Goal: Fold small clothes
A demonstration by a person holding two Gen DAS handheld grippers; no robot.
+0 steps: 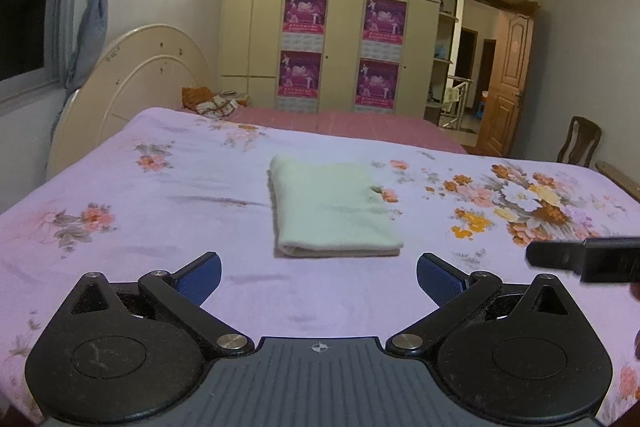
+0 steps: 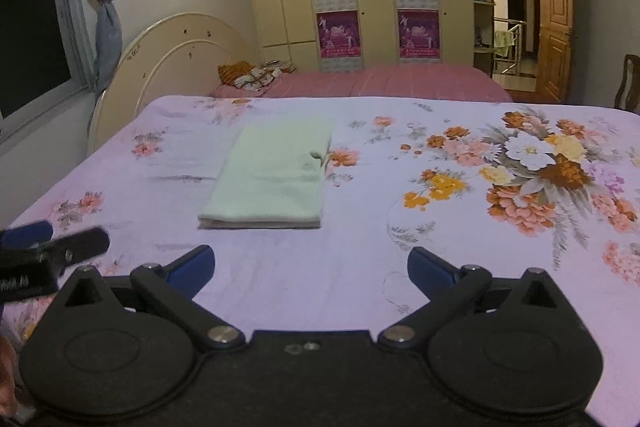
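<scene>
A pale green cloth (image 1: 334,207) lies folded into a neat rectangle on the lilac floral bedsheet (image 1: 160,227). It also shows in the right wrist view (image 2: 272,175). My left gripper (image 1: 318,277) is open and empty, hovering just short of the cloth's near edge. My right gripper (image 2: 310,269) is open and empty, to the right of and behind the cloth. Part of the right gripper (image 1: 584,259) shows at the right edge of the left wrist view. Part of the left gripper (image 2: 48,247) shows at the left edge of the right wrist view.
A cream headboard (image 1: 132,87) stands at the far left. A second bed with a pink cover (image 1: 340,123) and a pile of clothes (image 1: 212,103) lies beyond. Wardrobes (image 1: 340,27) line the back wall. A wooden chair (image 1: 580,143) and an open door (image 1: 508,87) are at the right.
</scene>
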